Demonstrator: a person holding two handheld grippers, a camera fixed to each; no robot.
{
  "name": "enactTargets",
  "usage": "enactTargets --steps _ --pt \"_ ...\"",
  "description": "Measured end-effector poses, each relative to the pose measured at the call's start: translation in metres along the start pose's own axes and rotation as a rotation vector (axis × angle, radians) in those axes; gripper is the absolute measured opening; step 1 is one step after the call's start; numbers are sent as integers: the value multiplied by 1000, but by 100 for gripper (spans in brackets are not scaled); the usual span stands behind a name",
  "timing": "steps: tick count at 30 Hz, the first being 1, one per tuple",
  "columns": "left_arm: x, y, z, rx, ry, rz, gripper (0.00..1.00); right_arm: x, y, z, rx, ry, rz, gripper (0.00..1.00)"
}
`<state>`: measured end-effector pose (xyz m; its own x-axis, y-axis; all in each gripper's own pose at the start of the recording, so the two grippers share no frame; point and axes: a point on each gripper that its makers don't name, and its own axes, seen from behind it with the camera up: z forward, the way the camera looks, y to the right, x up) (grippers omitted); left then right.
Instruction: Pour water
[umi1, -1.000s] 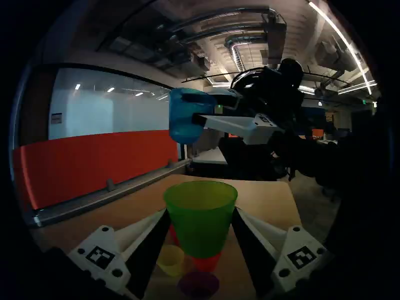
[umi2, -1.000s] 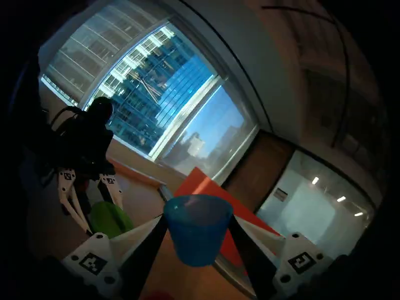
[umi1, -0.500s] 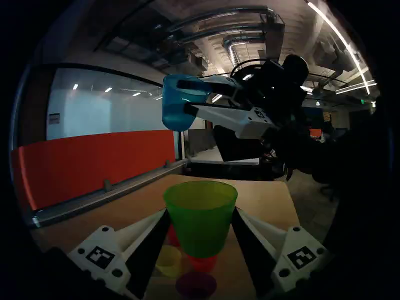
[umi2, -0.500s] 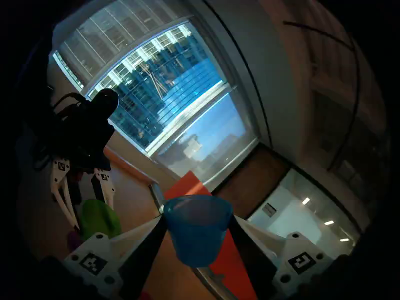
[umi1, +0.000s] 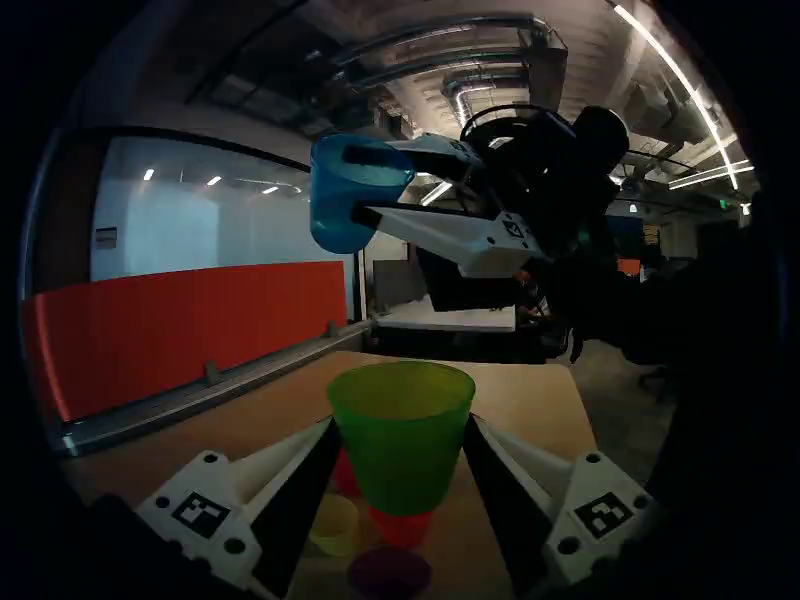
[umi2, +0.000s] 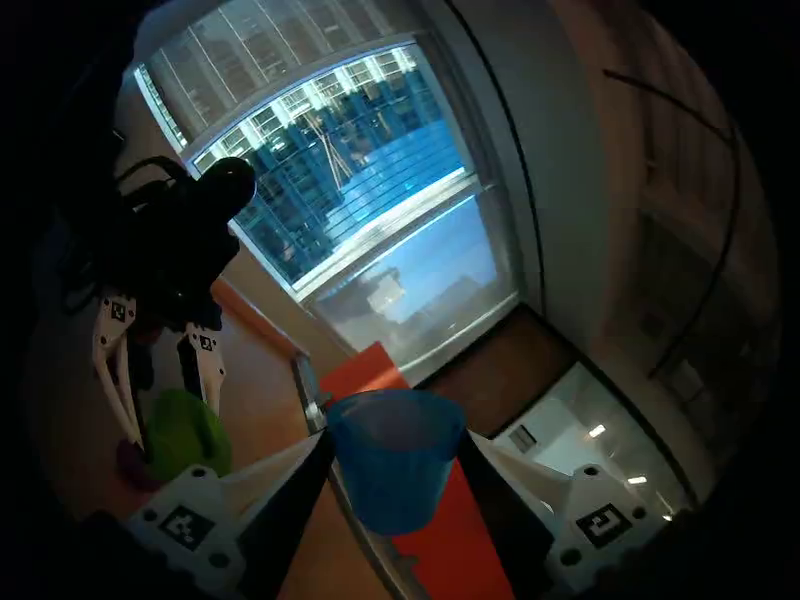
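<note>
Left gripper view: the left gripper (umi1: 400, 428) held a green cup (umi1: 402, 450) at lower centre of the frame, both fingers pressed against its sides. The green cup stood upright, its long axis vertical in the frame and its mouth open toward the top. Behind and below it, a yellow cup (umi1: 335, 522), a red cup (umi1: 400, 527) and a purple cup (umi1: 390, 573) rested on the wooden table (umi1: 530, 390).

At upper centre-left, the right gripper (umi1: 352, 185) reached in from the right and clamped a blue cup (umi1: 338, 210) between its two fingers. The blue cup sat above the green cup and slightly left of it, well apart from it. Its long axis was close to vertical, base toward the lower left, mouth opening upward and a little to the right. Its contents could not be determined.

Right gripper view: the blue cup (umi2: 395, 470) occupied lower centre, gripped on both sides by the right gripper (umi2: 395, 452), mouth toward the top of the frame. At lower left, the left gripper (umi2: 172, 425) held the green cup (umi2: 182, 438), which appeared tilted in this frame. A large window (umi2: 350, 200) ran diagonally behind.
</note>
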<state>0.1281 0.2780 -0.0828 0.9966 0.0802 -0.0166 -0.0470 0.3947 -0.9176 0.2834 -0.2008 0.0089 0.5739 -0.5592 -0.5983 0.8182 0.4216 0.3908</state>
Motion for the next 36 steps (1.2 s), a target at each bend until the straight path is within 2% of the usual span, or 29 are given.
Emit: enactTargets --steps 12,36 --pt "3 1 0 -6 10 0 83 1 -2 4 3 -14 -88 89" --pt "2 0 1 -5 5 2 83 7 1 9 -4 -14 -194 89"
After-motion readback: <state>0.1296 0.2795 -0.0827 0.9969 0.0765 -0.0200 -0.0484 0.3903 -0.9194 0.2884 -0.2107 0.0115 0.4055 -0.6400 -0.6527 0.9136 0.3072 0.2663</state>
